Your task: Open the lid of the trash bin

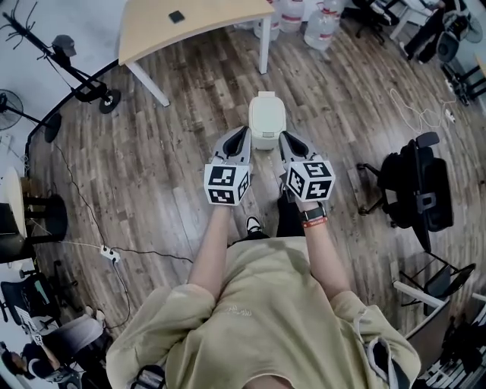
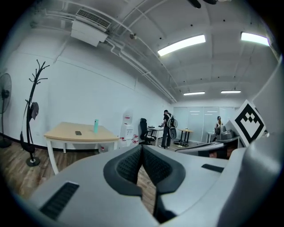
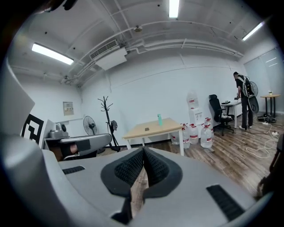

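Lid (image 1: 267, 114) of trash bin (image 1: 265, 142) sits down; left gripper (image 1: 242, 134) and right gripper (image 1: 286, 138), closed and empty, hover above, apparently staged for approach.

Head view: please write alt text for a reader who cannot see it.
Seen from above, a person holds the left gripper and right gripper side by side, jaws shut, pointing at a small white trash bin with its lid down on a wood floor. A light table stands beyond, a black office chair to the right.

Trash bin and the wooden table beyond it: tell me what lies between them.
Nothing but bare wood floor lies between the trash bin and the table, as the head view shows.
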